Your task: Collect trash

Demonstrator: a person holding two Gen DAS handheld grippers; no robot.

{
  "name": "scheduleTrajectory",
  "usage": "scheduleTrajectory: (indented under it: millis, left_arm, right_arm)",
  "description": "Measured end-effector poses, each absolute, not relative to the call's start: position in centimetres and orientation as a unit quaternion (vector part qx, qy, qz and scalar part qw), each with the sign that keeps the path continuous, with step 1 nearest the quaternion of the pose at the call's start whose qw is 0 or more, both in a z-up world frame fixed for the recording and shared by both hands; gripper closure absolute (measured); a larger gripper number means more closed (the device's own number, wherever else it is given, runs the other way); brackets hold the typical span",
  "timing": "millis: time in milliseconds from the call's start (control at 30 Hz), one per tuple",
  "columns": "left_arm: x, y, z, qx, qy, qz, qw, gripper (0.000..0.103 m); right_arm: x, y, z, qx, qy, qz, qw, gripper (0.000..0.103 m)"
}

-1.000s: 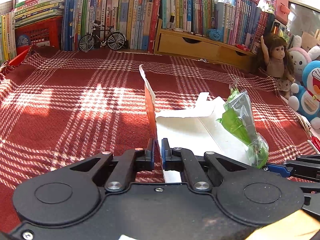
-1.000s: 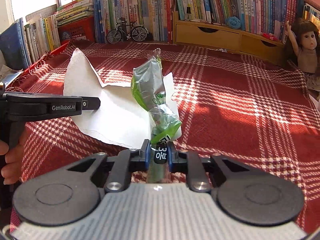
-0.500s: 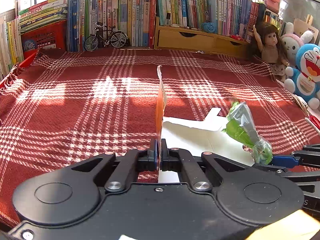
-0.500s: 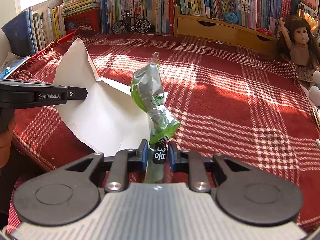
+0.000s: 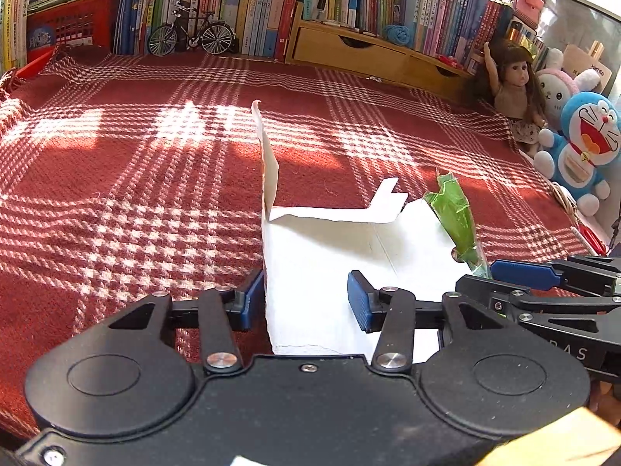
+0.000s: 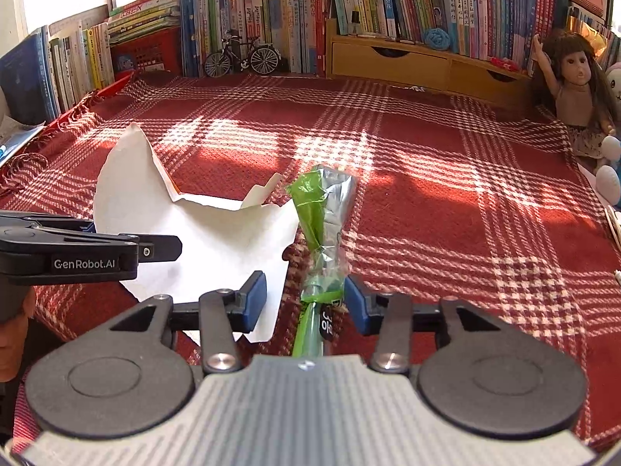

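Observation:
A torn white cardboard piece [image 5: 322, 256] with an orange underside lies on the red plaid cloth, one flap standing upright. My left gripper [image 5: 304, 301] has its jaws opening; the card's upright edge runs between the blue pads near the left one, not pinched. A crumpled green and silver wrapper [image 6: 322, 229] leans between the pads of my right gripper [image 6: 304, 297], whose jaws are opening too; the wrapper rests near the right pad, unpressed. The same wrapper [image 5: 456, 217] and the right gripper's fingers [image 5: 520, 273] show at the right of the left wrist view. The left gripper's fingers [image 6: 155, 246] and the cardboard [image 6: 186, 229] appear in the right wrist view.
Red plaid cloth [image 5: 136, 178] covers the surface. Along the back stand rows of books [image 5: 252, 4], a model bicycle [image 5: 190, 35], a red crate [image 5: 66, 31] and a wooden drawer unit [image 5: 361, 48]. A doll [image 5: 512, 85] and plush toys [image 5: 582, 147] sit at the right.
Both grippers have gone from shut to open: the left let go of the cardboard's upright edge, the right released the wrapper. The cardboard has settled lower and the wrapper leans right.

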State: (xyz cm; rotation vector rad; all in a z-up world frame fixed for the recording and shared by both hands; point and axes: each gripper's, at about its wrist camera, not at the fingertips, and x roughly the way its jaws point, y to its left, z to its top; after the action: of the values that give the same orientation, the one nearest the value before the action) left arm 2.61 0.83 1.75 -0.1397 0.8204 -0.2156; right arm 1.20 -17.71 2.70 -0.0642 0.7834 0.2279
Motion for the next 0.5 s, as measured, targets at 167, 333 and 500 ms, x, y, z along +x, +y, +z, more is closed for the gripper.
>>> scheduleTrajectory:
  millis: [167, 333, 500]
  left_arm:
    - [2.6, 0.4, 1.8, -0.061, 0.387, -0.084, 0.916, 0.078]
    - [2.4, 1.1, 2.6, -0.082, 0.381, -0.081, 0.918, 0.087]
    - [1.6, 1.1, 3.7, -0.074, 0.365, -0.08, 0.925, 0.09]
  right_arm:
    - [1.1, -17.4, 2.6, -0.033, 0.373, 0.114, 0.92, 0.068]
    - [0.8, -17.7, 3.2, -0.022, 0.364, 0.116, 0.924, 0.079]
    - [0.1, -17.8, 3.6, -0.017, 0.365, 0.122, 0.923, 0.092]
